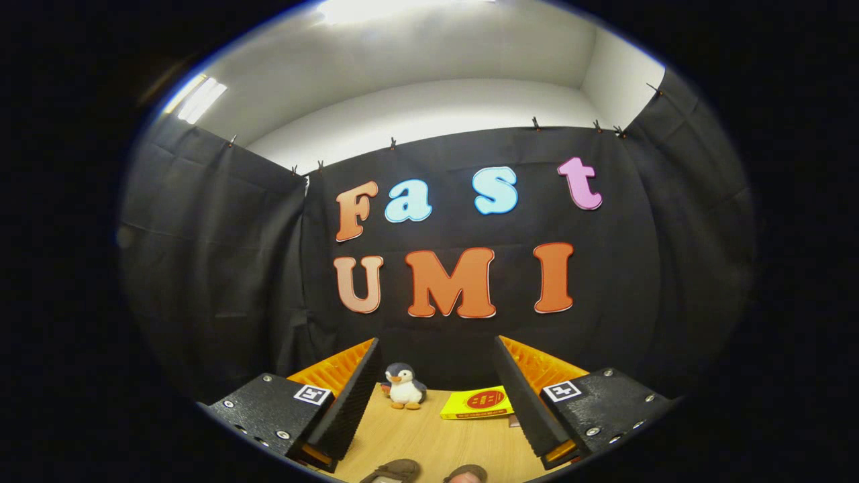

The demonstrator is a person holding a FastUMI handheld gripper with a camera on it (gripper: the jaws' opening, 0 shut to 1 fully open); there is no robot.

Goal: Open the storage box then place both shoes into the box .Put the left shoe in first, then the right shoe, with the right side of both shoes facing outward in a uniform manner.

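Brown, soft-looking slip-on shoes (392,471) lie on the pale wooden surface (429,436) just under my tool (435,396), its fingers wide and empty; I judge them light and floppy, best pinched at the heel rim.

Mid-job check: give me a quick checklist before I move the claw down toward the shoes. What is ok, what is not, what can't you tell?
1. Claw open: ok, fingers spread wide with nothing between them.
2. Shoes located: ok in part, two brown shoe tips show low between the fingers on the wooden table.
3. Left shoe told from right: cannot tell, only the tips show.
4. Storage box open: cannot tell, no box identified from here.
5. Clutter ahead: ok, the penguin toy and the yellow packet sit beyond the fingers, apart from the shoes.
6. Claw aimed at shoes: not ok, it points at the wall, level rather than down.
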